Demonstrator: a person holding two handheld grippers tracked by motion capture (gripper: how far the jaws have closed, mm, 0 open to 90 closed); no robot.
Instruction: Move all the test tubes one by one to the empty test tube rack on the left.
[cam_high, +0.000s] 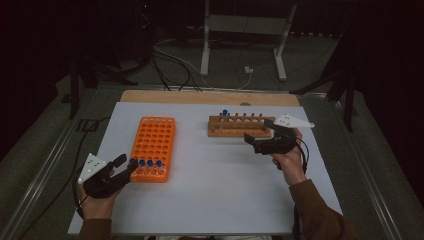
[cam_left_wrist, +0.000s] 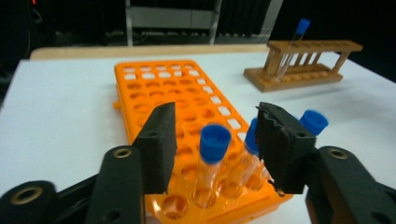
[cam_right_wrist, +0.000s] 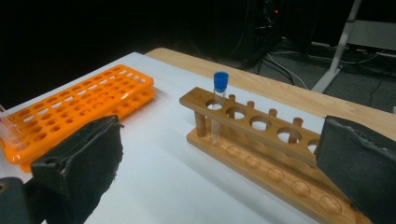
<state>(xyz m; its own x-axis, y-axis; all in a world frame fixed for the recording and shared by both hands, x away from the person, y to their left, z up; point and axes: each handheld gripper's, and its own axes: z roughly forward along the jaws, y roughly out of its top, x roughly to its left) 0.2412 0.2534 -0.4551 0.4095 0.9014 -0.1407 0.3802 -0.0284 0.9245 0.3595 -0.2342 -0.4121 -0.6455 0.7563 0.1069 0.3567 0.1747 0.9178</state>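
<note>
The left gripper (cam_left_wrist: 215, 140) has its jaws apart around a blue-capped tube (cam_left_wrist: 212, 161), not pressing it; the tube stands in the orange rack (cam_left_wrist: 154, 88). The right gripper (cam_right_wrist: 219, 172) is released, empty, before the wooden rack (cam_right_wrist: 261, 154). I read no writing anywhere.

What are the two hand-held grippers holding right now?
Nothing. The left hand-held gripper is open around a blue-capped tube in the orange rack, pads off it. The right hand-held gripper is open and empty.
</note>
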